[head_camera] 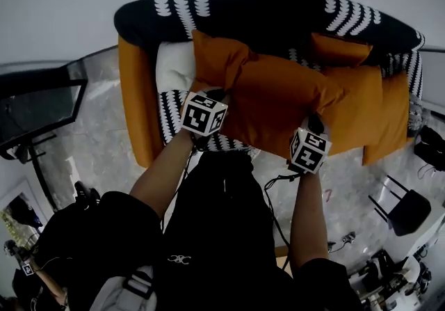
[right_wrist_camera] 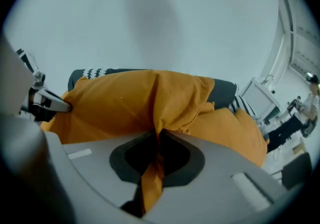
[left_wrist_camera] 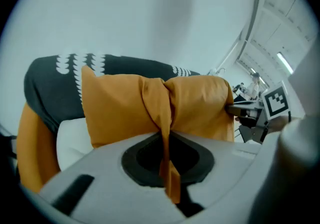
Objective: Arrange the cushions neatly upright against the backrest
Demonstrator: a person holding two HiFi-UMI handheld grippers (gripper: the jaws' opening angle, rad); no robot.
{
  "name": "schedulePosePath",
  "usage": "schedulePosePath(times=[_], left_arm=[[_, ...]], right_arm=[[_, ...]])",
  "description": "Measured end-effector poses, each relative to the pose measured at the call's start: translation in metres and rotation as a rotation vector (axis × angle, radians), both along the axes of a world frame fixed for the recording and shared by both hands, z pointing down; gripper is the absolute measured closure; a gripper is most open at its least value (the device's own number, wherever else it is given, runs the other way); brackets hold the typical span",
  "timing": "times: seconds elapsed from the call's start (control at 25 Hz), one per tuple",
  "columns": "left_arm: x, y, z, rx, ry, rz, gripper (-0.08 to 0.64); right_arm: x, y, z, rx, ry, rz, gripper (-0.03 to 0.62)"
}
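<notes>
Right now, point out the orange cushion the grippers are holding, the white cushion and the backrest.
held orange cushion (head_camera: 278,108): head view, middle of its face.
white cushion (head_camera: 174,66): head view, bare centre left of the orange one.
backrest (head_camera: 264,14): head view, dark top band between the white patterns.

1. We read the cushion (head_camera: 278,104) as matt orange cloth, soft, creased where it is pinched.
2. Sofa backrest (head_camera: 278,14): matt black cloth with a white pattern.
3. Left gripper (left_wrist_camera: 166,137) and right gripper (right_wrist_camera: 159,138): smooth matt grey plastic, black inner lining.
4. Floor (head_camera: 97,142): glossy and marble-look; we see reflections in it.
</notes>
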State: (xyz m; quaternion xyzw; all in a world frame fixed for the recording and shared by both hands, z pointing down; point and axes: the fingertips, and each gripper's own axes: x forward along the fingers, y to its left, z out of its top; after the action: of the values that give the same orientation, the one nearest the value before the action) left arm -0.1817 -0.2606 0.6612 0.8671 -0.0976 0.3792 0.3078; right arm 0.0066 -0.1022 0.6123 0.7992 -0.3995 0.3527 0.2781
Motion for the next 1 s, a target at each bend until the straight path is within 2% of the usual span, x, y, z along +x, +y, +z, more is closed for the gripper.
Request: schedulePosePath(times=[0.16, 0.32, 0.4, 0.52, 0.72, 0.84, 1.0], left_arm=[[-0.046, -0.027, -0.038, 0.012, 0.036, -0.185, 0.545], [-0.117, -0.061, -0.052, 0.012, 0.017, -0.459, 0.545], [-0.150, -0.064, -0.054, 0.004, 0.000, -0.572, 0.545], [-0.190, -0.062, -0.053, -0.012, -0.010, -0.711, 0.545], [-0.264, -0.057, -0.036, -0.051, -0.036, -0.966, 0.545], [-0.287, -0.046, -0.019, -0.081, -0.053, -1.067, 0.545], [-0.302, -0.045, 0.004, -0.141, -0.038, -1.196, 0.543]], right_arm=[[-0.011, -0.075, -0.023, 0.047, 0.035, -0.166, 0.563], [-0.058, -0.188, -0.034, 0.074, 0.047, -0.459, 0.565], [-0.088, -0.227, -0.035, 0.074, 0.046, -0.591, 0.564], [-0.134, -0.271, -0.029, 0.072, 0.036, -0.744, 0.563], [-0.232, -0.337, 0.006, 0.068, -0.002, -1.002, 0.563], [-0.278, -0.360, 0.029, 0.053, -0.015, -1.111, 0.563], [-0.324, -0.394, 0.054, 0.047, -0.006, -1.220, 0.563]])
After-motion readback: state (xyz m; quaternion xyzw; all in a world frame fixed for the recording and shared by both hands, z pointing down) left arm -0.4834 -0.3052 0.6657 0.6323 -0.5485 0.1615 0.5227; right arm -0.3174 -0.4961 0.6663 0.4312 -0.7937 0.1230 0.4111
